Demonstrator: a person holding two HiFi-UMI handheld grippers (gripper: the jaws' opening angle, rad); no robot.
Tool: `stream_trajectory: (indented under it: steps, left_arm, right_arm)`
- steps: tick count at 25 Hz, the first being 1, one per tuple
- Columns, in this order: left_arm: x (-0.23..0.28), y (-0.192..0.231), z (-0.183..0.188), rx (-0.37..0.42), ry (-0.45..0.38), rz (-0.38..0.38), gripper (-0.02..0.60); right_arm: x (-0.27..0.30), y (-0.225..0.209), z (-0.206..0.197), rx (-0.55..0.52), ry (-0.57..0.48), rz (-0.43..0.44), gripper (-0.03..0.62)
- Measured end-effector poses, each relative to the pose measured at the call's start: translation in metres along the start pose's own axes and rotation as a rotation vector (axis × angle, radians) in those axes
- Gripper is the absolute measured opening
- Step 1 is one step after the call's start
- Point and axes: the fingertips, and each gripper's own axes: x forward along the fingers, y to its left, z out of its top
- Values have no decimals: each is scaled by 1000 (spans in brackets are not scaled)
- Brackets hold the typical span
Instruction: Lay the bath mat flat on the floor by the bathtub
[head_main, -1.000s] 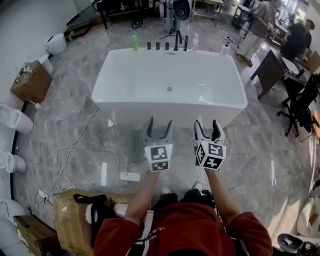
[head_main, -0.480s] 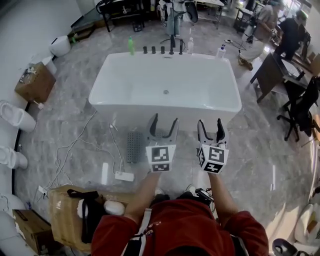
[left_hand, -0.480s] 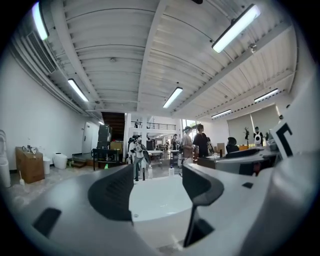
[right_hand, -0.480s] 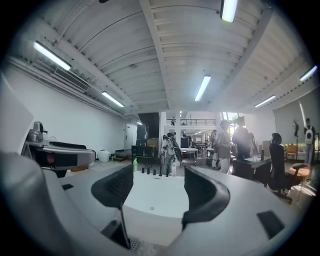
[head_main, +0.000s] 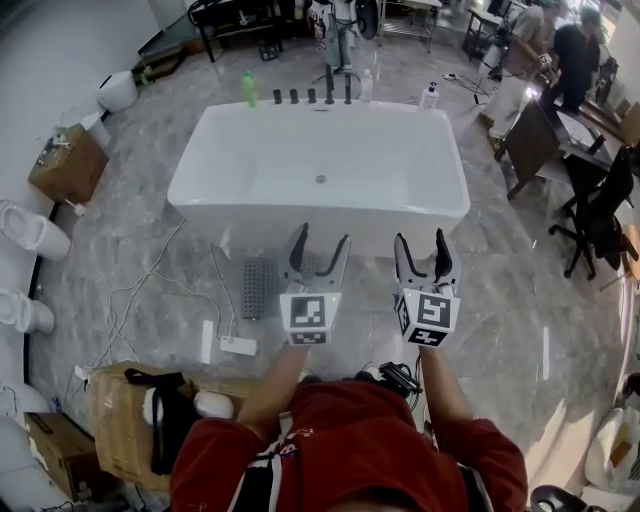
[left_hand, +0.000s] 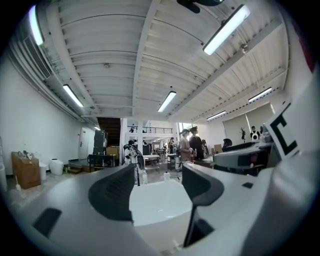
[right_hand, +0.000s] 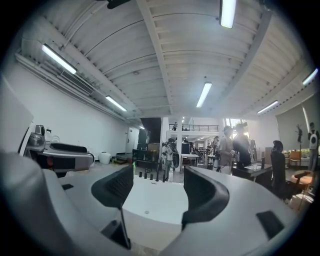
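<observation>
Grey mat (head_main: 260, 288): small ribbed rectangle on the marble floor (head_main: 520, 290), just beside the front wall of the bathtub (head_main: 240, 220), toward the tub's left corner. I take it for the bath mat, but the texture is too small to confirm. It looks flat, long side running away from the tub.
Tub: white, freestanding, nothing inside. Green bottle (head_main: 248, 88) and dark taps (head_main: 310, 96) on the far rim.
Left gripper (head_main: 320, 242): jaws apart, nothing between them. Its own view (left_hand: 157, 190) shows only the tub beyond. Held above the floor, just right of the mat.
Right gripper (head_main: 421, 240): jaws apart and empty (right_hand: 152, 192), level with the left one, well apart from the mat.
Handling: my guess is rubbery, light and floppy. It should sag if lifted by one edge, the ribs should give the pads bite, and it isn't fragile.
Grip: I'd pinch the two corners of the near short edge, one per gripper, so it hangs straight and goes down without a fold.
Watch: white power strip (head_main: 238, 346) and loose cables (head_main: 150, 295) lie on the floor near the mat's near end. I'd keep the mat off them.
</observation>
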Motion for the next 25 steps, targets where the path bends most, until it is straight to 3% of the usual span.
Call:
stream_trajectory:
  steps: [11, 25]
  left_arm:
    - [4, -6, -12, 2, 45, -22, 295]
    - [5, -11, 2, -11, -10, -23, 135]
  right_arm:
    - [-3, 4, -2, -2, -9, 5, 306]
    - [-7, 11, 7, -17, -44, 8, 155]
